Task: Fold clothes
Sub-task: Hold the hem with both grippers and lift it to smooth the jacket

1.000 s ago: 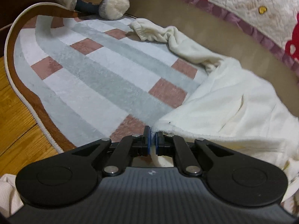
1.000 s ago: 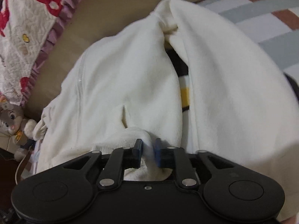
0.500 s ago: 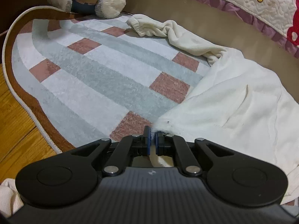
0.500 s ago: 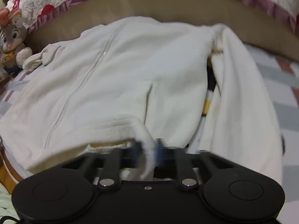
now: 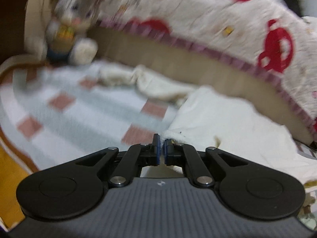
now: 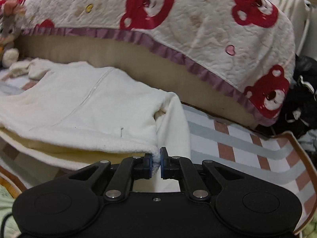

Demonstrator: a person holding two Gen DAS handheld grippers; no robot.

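My two matte black plastic grippers [image 5: 161,148] [image 6: 156,161] have blue-padded fingertips [image 5: 157,148], silver pivot screws and ribbed grey bases.

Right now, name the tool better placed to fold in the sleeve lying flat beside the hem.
Right. The right tool grips the cream jacket hem directly beside that sleeve. The left tool holds the opposite hem corner, nearer the bunched far sleeve.

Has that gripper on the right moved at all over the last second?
Yes. The right gripper, clamped on the cream jacket hem, has swung back and tilted up: the bear quilt now fills the view's top instead of a corner.
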